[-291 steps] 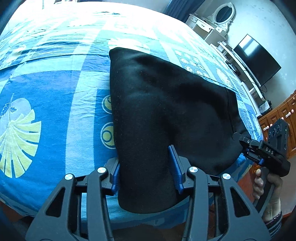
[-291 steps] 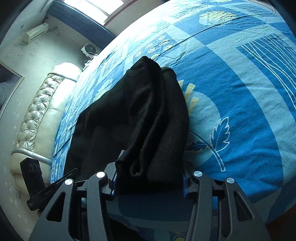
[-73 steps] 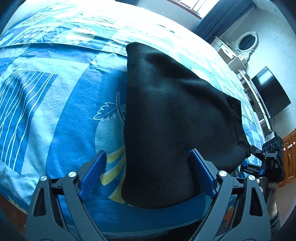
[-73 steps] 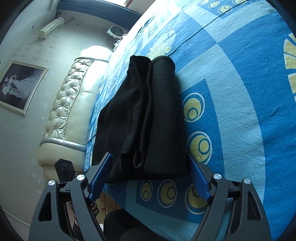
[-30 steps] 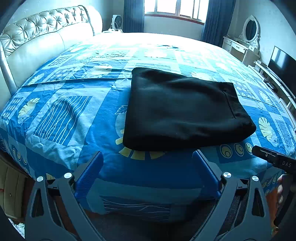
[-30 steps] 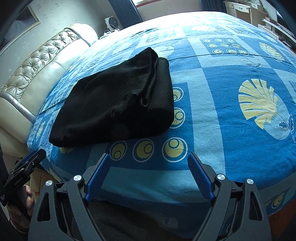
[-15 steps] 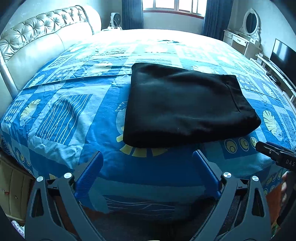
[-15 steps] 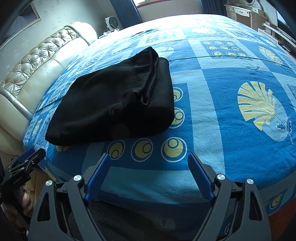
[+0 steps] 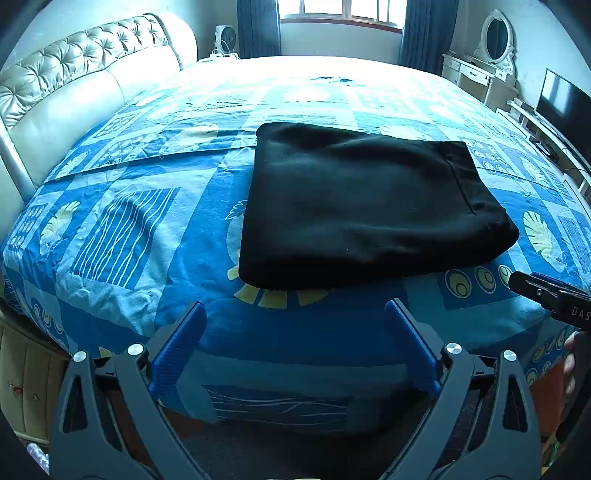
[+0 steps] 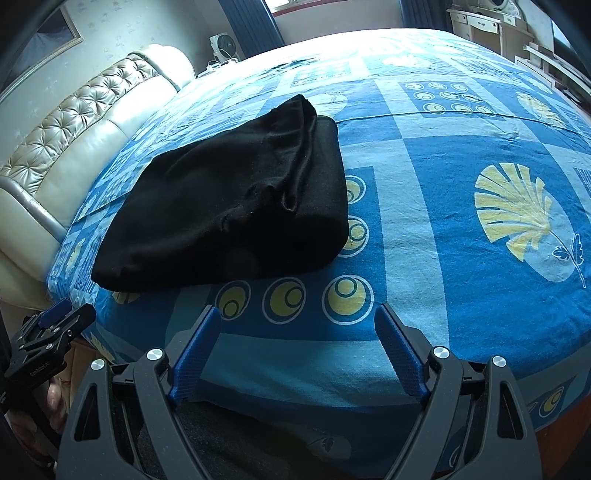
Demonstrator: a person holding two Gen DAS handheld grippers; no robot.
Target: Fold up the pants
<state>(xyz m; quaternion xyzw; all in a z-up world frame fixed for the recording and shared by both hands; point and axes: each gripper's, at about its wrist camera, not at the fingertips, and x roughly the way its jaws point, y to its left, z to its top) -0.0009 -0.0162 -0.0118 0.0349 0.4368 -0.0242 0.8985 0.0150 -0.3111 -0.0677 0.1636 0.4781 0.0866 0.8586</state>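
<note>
The black pants (image 9: 365, 206) lie folded into a flat rectangle on the blue patterned bed sheet (image 9: 129, 229). They also show in the right wrist view (image 10: 236, 199), with the layered edge facing right. My left gripper (image 9: 295, 314) is open and empty, held back over the near bed edge, apart from the pants. My right gripper (image 10: 297, 317) is open and empty, also back over the bed edge. The right gripper shows at the right side of the left wrist view (image 9: 550, 295); the left gripper shows at the left of the right wrist view (image 10: 48, 332).
A tufted cream headboard (image 9: 74, 96) runs along the left. A white dresser with an oval mirror (image 9: 487, 55) and a TV (image 9: 561, 99) stand on the right. A window with dark blue curtains (image 9: 340, 14) is at the far end.
Both grippers let go of the pants, opened wide and drew back off the bed. In the last half second they rose slightly; the folded pants lie still.
</note>
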